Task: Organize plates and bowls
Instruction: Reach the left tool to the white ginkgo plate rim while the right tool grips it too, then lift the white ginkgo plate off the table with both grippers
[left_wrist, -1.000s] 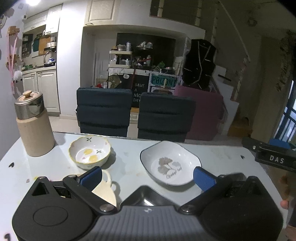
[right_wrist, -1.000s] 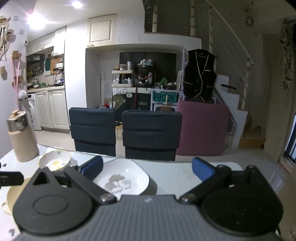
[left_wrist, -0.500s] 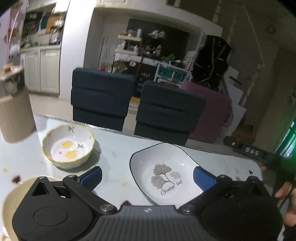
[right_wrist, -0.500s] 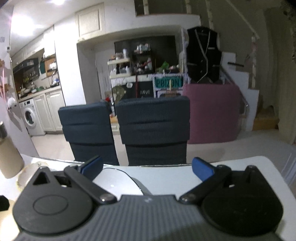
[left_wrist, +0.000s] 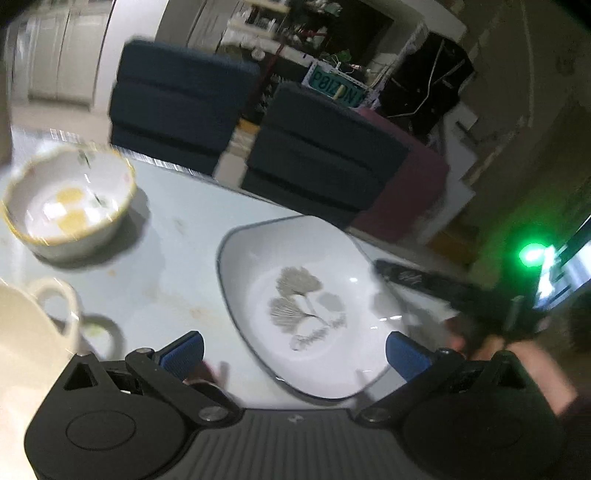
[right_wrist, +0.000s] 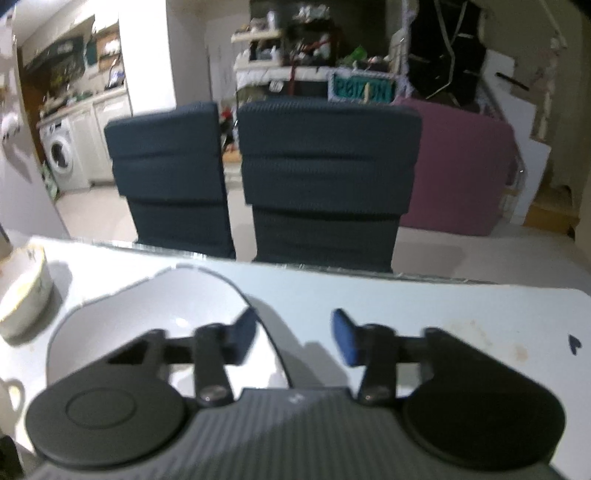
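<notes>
The right gripper (right_wrist: 293, 339) is seen over a pale table (right_wrist: 461, 317), its blue pads having just been drawn closer together. The rim of a white dark-edged plate (right_wrist: 155, 302) is straddled: the left pad (right_wrist: 243, 334) is set over the plate's inside, the right pad (right_wrist: 343, 341) outside it; contact cannot be told. A yellow-rimmed bowl (right_wrist: 26, 291) is seen at far left. Two dark blue chairs (right_wrist: 325, 177) are ranged behind the table.

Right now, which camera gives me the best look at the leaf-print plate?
The left wrist view: the leaf-print plate lies almost whole between the open left gripper fingers, print visible. The right wrist view shows only its rim and part of its well, behind the right gripper.
</notes>
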